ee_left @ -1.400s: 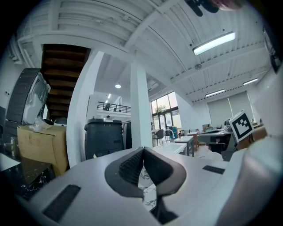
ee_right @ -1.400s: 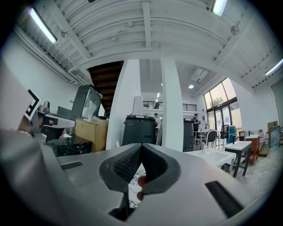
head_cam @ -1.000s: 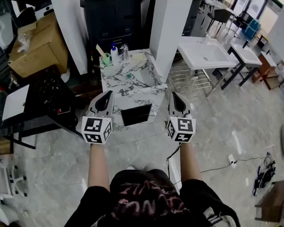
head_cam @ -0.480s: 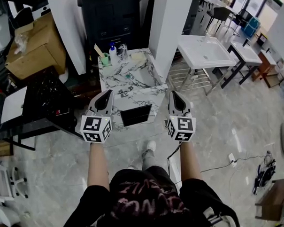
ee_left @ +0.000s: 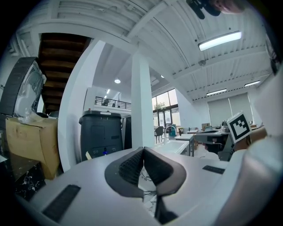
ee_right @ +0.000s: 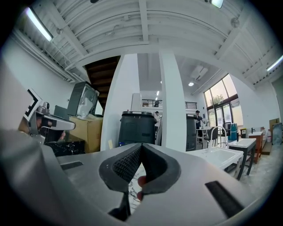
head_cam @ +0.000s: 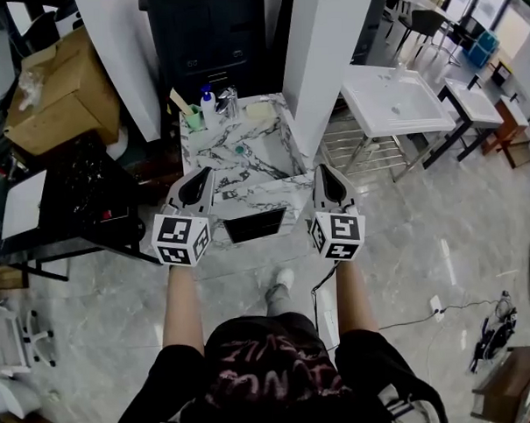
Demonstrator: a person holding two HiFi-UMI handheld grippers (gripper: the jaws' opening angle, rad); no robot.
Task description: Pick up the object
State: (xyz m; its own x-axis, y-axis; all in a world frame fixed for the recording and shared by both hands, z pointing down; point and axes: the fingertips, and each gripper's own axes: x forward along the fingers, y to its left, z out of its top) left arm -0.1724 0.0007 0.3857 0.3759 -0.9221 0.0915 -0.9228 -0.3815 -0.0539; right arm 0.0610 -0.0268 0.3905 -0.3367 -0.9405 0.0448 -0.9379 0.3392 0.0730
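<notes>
A marble washstand (head_cam: 268, 190) stands just ahead of me. At its back sit a green cup (head_cam: 192, 118), a white bottle with a blue top (head_cam: 208, 103), a chrome tap (head_cam: 228, 101) and a pale yellow block (head_cam: 261, 112). A small teal thing (head_cam: 239, 149) lies in the basin. My left gripper (head_cam: 202, 175) (ee_left: 143, 150) hovers over the stand's front left corner, shut and holding nothing. Level with it, my right gripper (head_cam: 321, 170) (ee_right: 141, 145) hangs at the front right corner, shut too. A small red patch (ee_right: 140, 181) shows below its pads; I cannot tell what it is.
A black cabinet (head_cam: 209, 33) stands behind the washstand between two white pillars (head_cam: 315, 55). A cardboard box (head_cam: 54, 88) and a black table (head_cam: 80, 192) are on the left. A white sink on a metal frame (head_cam: 392, 100) is on the right. A cable (head_cam: 384, 317) trails on the floor.
The person has stepped forward, one foot now showing, and the washstand has come closer under both grippers. Both grippers stay shut and side by side.
</notes>
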